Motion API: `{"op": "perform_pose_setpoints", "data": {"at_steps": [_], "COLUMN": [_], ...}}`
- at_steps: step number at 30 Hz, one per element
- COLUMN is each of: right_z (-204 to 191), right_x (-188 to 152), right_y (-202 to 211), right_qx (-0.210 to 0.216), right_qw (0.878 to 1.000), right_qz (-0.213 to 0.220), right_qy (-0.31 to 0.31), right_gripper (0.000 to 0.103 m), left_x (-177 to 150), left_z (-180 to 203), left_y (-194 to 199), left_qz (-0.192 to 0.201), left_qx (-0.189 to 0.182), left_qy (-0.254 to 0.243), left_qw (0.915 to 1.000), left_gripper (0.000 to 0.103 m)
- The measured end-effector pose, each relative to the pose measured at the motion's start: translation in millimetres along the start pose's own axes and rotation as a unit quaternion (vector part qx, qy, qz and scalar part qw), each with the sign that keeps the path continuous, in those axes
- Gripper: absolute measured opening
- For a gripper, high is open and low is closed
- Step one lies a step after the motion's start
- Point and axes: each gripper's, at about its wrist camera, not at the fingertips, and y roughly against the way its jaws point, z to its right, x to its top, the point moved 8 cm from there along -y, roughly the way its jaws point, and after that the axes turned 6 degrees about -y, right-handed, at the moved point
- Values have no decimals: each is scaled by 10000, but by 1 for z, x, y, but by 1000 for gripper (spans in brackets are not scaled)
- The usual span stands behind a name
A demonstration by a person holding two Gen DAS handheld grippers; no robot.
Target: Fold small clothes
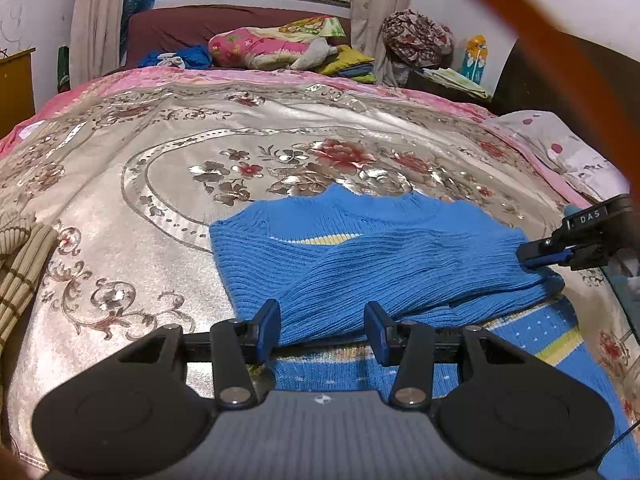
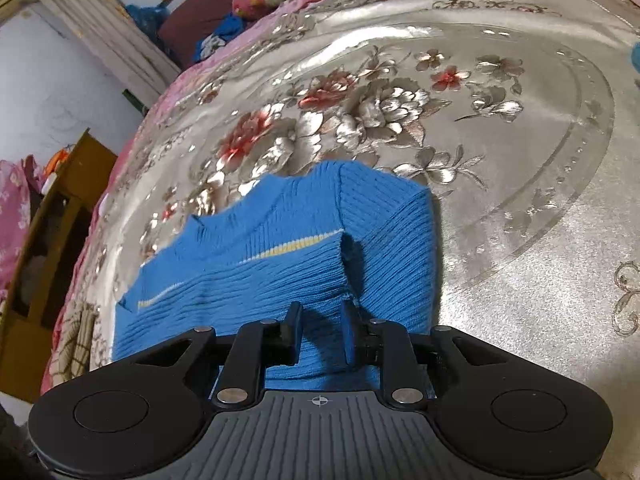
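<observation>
On bed, near edge of floral bedspread (image 1: 160, 168), blue sweater (image 1: 400, 256) lay with sleeves folded across chest, collar toward far side. Left gripper (image 1: 322, 330) hovered over near part of sweater, jaws apart, folded sleeve between them, pads not pressing. Right gripper (image 2: 320, 334) sat at sweater's right edge, jaws parted a little over knit, nothing pinched. Striped brown cloth (image 1: 20, 264) lay at left. Pillows (image 1: 272, 46) piled at far end.

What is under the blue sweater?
The blue sweater lies on the shiny flowered bedspread. The part of the bedspread right beneath it is covered, so it cannot be seen.
</observation>
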Motion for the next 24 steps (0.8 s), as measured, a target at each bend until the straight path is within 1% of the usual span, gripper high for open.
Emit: {"op": "perform_pose_setpoints", "data": {"at_steps": [4,8,12,14,15,16,17,19,22,24], "right_z": [4,6,-2,-9,-12,-15,-19,-26,-36,-45], "right_x": [6,5,2,1,0,0,0,1,6,11], "right_y": [11,9,2,2,3,5,7,13,27,46], "right_qx": [50,-80,-17,-87,-164,-213,-233,-143,88,471], "right_qw": [9999,9999,9999,9994,9987,9980,9972,9964,9959,9939], "right_qz": [149,126,67,119,160,195,234,296,475,732], "right_qy": [-26,59,124,327,452,564,678,786,768,680], "right_gripper": [22,24,24,20,13,5,4,3,3,3], "left_x": [-1,-1,-1,-1,-1,-1,-1,-1,3,8], "left_z": [-3,-3,-1,-1,-2,-3,-3,-4,-5,-6], "left_y": [-2,-3,-4,-4,-4,-4,-4,-3,1,7], "left_qz": [-9,-18,-40,-47,-48,-45,-42,-33,66,221], "left_qx": [1,-20,4,9,11,11,13,22,40,21], "left_qy": [59,119,36,21,27,36,46,68,90,128], "left_qw": [10000,9999,10000,10000,10000,10000,10000,10000,9999,9997], "left_gripper": [51,51,51,51,51,51,51,51,51,51]}}
